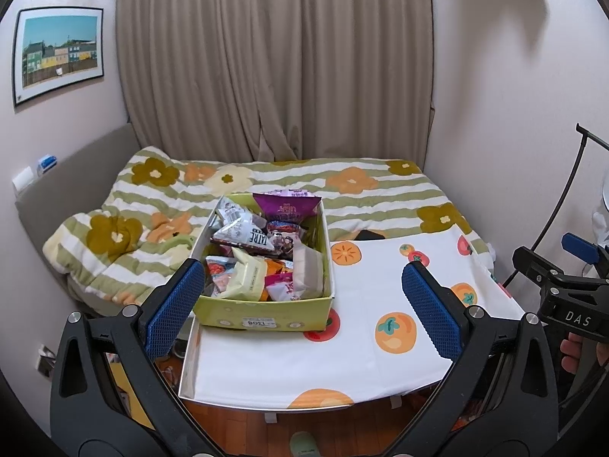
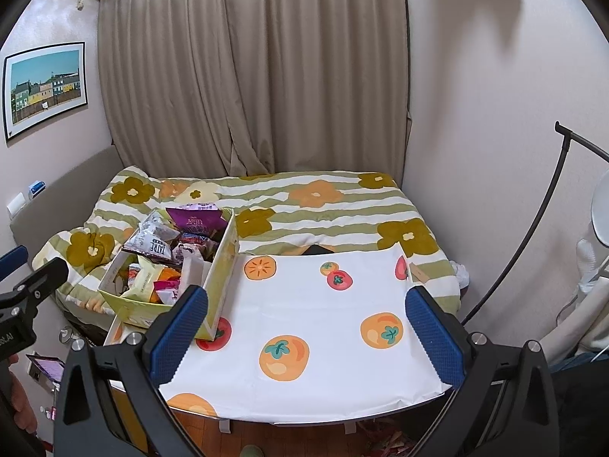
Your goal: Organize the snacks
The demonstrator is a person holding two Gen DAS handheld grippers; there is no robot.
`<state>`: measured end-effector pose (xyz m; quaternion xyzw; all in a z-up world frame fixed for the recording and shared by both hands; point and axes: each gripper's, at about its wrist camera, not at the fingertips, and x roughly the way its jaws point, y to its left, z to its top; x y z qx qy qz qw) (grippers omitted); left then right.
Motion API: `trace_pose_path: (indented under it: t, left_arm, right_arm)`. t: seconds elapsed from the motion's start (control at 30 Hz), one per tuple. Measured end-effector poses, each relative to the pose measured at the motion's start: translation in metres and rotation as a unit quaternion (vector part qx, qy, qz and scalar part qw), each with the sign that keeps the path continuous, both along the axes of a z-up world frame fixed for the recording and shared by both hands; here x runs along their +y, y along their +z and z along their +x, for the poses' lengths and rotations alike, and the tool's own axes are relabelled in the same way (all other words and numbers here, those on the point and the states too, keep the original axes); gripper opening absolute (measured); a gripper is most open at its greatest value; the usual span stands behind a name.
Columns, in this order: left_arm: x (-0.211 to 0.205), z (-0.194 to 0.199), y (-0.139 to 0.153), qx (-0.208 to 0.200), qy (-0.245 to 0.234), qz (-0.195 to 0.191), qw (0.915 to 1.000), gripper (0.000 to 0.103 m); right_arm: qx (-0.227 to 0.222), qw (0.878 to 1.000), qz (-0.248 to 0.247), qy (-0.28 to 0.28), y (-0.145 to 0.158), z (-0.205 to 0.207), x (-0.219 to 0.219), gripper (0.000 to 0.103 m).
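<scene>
One rectangular yellow-green cardboard box (image 1: 266, 318) sits at the left edge of the table (image 1: 365, 342), whose smooth white cloth is printed with persimmons. Crinkly foil snack packets (image 1: 249, 238) are heaped inside, too jumbled to count. Left gripper (image 1: 304, 304) and right gripper (image 2: 306, 327), ribbed blue pads, both gape wide, empty.

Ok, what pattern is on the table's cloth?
White tablecloth printed with orange persimmons and red tomatoes; the right wrist view shows it best.
</scene>
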<state>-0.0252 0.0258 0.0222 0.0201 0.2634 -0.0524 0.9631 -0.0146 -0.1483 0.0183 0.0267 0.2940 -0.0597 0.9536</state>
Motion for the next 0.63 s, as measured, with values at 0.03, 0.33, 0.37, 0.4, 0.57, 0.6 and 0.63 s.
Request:
trace_pose_path:
  t: [0.03,0.33,0.37,0.4,0.57,0.6,0.63]
  left_arm:
    - [0.0009,-0.0001,-0.0001,0.0,0.0,0.0,1.0,0.103]
    - [0.0002,-0.0007,-0.0009,-0.004,0.013,0.008,0.9999,0.103]
    - [-0.0001,-0.0009,-0.0015,-0.003,0.015,0.009,0.9998,0.103]
    - [-0.0002,-0.0009,-0.0021,-0.001,0.014,0.007,0.9999,0.103]
    - [0.006,-0.0015,-0.0068,-0.002,0.03,0.001,0.9995,0.103]
    - [0.0071,-0.0004,-0.0076,-0.002,0.033,0.003,0.9994,0.103]
    - [0.0094,0.0009,-0.0088,-0.001,0.037,0.006,0.9993,0.103]
  right_arm:
    - [0.0,1.0,0.0,0.0,0.0,0.0,-0.0001,0.103]
    - [0.002,1.0,-0.002,0.003,-0.0011,0.0022,0.0015,0.103]
    - [0.003,1.0,-0.002,0.004,-0.0016,0.0021,0.002,0.103]
    - [0.004,1.0,-0.002,0.005,-0.0026,0.0027,0.0027,0.103]
    - [0.007,1.0,-0.006,0.012,-0.0069,0.0035,0.0074,0.103]
    - [0.008,1.0,-0.005,0.013,-0.0079,0.0043,0.0083,0.103]
    - [0.008,1.0,-0.005,0.014,-0.0083,0.006,0.0096,0.103]
